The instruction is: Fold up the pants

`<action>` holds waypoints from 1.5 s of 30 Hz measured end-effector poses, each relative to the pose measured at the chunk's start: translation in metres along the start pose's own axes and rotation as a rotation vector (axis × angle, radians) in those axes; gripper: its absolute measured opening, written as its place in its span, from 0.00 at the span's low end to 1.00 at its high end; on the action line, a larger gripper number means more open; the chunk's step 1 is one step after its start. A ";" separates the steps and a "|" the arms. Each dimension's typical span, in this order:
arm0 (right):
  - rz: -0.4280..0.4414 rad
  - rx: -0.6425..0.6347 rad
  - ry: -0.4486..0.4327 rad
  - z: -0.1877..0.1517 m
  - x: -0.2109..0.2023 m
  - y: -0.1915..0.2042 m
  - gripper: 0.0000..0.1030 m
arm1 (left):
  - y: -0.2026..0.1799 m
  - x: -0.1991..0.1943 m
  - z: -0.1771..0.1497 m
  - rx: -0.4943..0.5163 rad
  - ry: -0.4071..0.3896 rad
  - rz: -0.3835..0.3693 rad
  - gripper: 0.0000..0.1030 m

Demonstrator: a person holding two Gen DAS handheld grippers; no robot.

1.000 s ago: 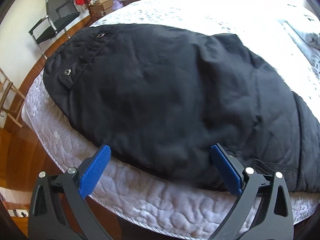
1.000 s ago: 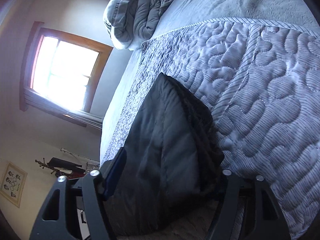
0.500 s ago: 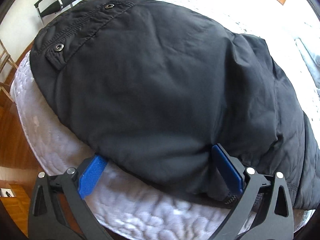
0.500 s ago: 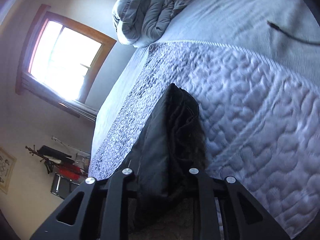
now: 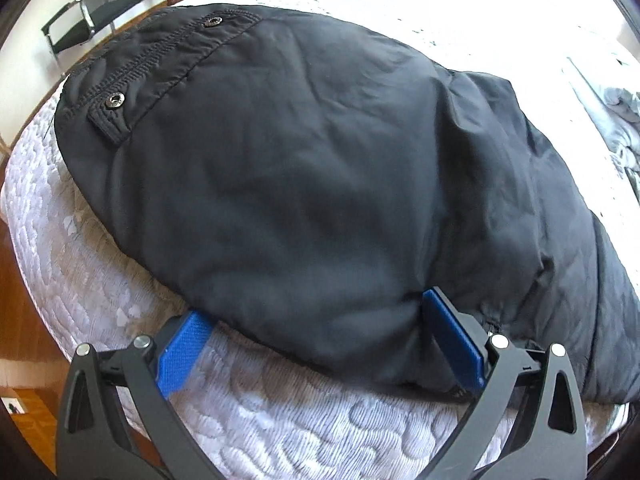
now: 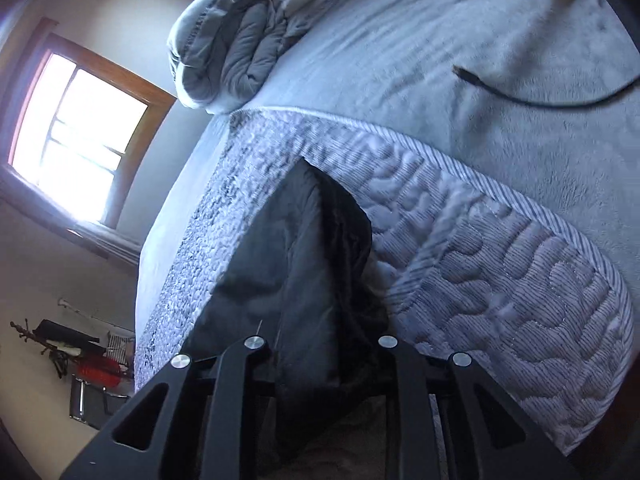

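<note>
So the biggest thing here is the bed, a quilted white mattress with that squiggly stitch pattern, and in the right wrist view you can see a plain pale sheet covering the far part of it. Spread over the near corner of the mattress are the pants, black, kind of puffy, lying flat with the waistband up at the far left, two metal snaps showing along it. A bunched-up grey duvet sits way back at the head end of the bed, well apart from the pants. There's a window with a wood frame blowing out the light on the left, and a black office chair on the wood floor past the bed corner. The left gripper is right at the near edge of the pants, jaws wide apart, the blue pad on one side lying on bare mattress and the other tucked against the fabric fold. The right gripper has its jaws pulled in tight on a bunched end of the pants, fabric squeezed between them. A thin black cable lies on the sheet
</note>
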State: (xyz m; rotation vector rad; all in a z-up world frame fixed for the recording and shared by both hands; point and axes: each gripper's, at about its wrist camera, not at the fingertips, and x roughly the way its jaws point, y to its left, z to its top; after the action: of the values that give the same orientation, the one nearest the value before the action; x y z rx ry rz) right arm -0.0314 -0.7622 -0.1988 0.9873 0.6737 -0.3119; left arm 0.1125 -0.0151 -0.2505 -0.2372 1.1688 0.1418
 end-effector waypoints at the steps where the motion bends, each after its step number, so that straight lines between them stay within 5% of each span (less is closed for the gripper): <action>1: -0.009 -0.033 -0.016 0.000 -0.005 0.013 0.20 | 0.004 -0.003 0.001 0.004 -0.001 -0.001 0.97; 10: 0.049 -0.389 -0.091 -0.028 -0.050 0.161 0.20 | 0.018 -0.049 -0.001 -0.010 -0.070 -0.060 0.97; 19: 0.074 -0.698 -0.046 -0.097 -0.033 0.275 0.20 | 0.048 -0.077 -0.012 -0.044 -0.103 -0.106 0.97; 32: 0.065 -0.957 0.151 -0.209 0.042 0.331 0.20 | 0.090 -0.081 -0.011 -0.166 -0.095 -0.129 0.97; 45: -0.039 -1.202 0.272 -0.308 0.090 0.332 0.20 | 0.107 -0.076 -0.011 -0.209 -0.080 -0.126 0.97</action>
State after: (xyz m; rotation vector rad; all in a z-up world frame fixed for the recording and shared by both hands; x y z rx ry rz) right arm 0.0960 -0.3207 -0.1522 -0.1437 0.9419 0.2146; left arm 0.0484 0.0863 -0.1965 -0.4841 1.0568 0.1613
